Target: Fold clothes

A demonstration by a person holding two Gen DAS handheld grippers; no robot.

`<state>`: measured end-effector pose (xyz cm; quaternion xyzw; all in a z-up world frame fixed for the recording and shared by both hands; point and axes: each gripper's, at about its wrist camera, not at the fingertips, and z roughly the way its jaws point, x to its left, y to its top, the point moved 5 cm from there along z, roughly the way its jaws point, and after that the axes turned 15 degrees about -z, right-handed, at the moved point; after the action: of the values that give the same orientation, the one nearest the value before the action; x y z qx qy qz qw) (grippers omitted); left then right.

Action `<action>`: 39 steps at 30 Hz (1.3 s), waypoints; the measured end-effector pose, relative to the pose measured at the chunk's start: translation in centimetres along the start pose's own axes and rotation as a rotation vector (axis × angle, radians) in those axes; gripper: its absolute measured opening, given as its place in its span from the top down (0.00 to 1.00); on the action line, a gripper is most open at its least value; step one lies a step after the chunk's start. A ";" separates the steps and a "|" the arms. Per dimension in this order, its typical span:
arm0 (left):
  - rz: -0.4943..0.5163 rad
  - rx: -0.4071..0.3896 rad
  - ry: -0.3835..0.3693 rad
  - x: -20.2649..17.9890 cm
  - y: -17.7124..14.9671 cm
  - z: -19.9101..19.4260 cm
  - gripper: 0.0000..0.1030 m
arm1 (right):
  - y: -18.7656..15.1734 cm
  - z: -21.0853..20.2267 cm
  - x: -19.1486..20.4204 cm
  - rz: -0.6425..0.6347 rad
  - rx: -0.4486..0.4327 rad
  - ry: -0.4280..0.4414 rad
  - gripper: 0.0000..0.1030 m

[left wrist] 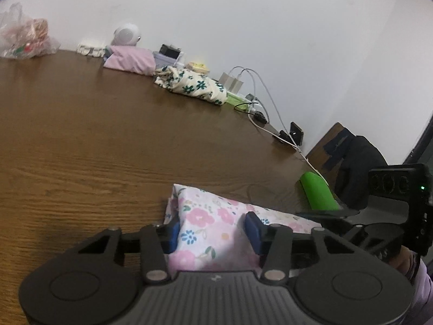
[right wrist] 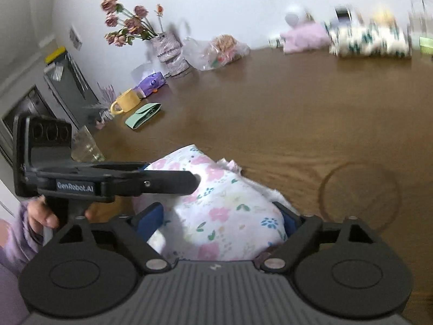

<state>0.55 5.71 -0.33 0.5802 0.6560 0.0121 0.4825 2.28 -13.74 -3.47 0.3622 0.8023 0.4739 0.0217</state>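
Nearest: left gripper (left wrist: 213, 233), blue pads spread either side of the pink floral garment (left wrist: 208, 224), cloth lying between them; whether the pads actually press it cannot be told. Right gripper (right wrist: 216, 220) likewise astride the same bundle, jaws set wide, pads alongside the cloth but grip unconfirmed. Garment folded into a compact packet on the wooden table (left wrist: 94, 124), directly ahead of and beneath both tools, long axis running roughly from one gripper to the other. Both hands equally close; likely next move a joint lift or final tuck. Farther back: cream flowered garment (left wrist: 192, 85) and pink folded garment (left wrist: 130, 61) against the wall, well apart.
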 end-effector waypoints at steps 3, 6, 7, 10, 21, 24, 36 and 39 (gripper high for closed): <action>-0.007 0.001 0.001 0.2 0.2 -0.1 0.61 | -0.3 -0.1 -1.2 0.091 0.017 0.045 0.48; -0.006 0.008 0.001 0.2 0.2 0.0 0.63 | -0.8 0.3 -1.9 0.179 0.036 0.111 0.63; -0.003 0.008 0.005 0.1 0.1 0.0 0.63 | -1.0 0.4 -1.9 0.193 0.039 0.128 0.65; 0.008 0.010 0.017 -0.2 -0.1 0.0 0.63 | -1.6 0.9 -1.7 0.255 0.054 0.189 0.70; 0.093 -0.119 0.012 -0.8 0.8 -3.6 0.58 | 0.3 -2.3 -0.5 0.118 -0.045 0.035 0.45; 0.170 -0.167 -0.031 -2.0 0.9 -5.7 0.58 | 1.9 -2.9 0.4 0.022 -0.083 0.017 0.47; 0.324 -0.103 -0.026 -3.1 -2.7 -5.4 0.59 | 1.5 2.0 -0.8 0.116 -0.023 0.127 0.85; 0.324 -0.116 -0.039 -3.4 -2.5 -5.2 0.57 | 1.3 1.0 -2.8 0.243 -0.089 0.111 0.88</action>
<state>-5.17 5.11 3.08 0.6497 0.5428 0.1162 0.5193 5.47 -14.29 -3.90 0.4283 0.7308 0.5276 -0.0642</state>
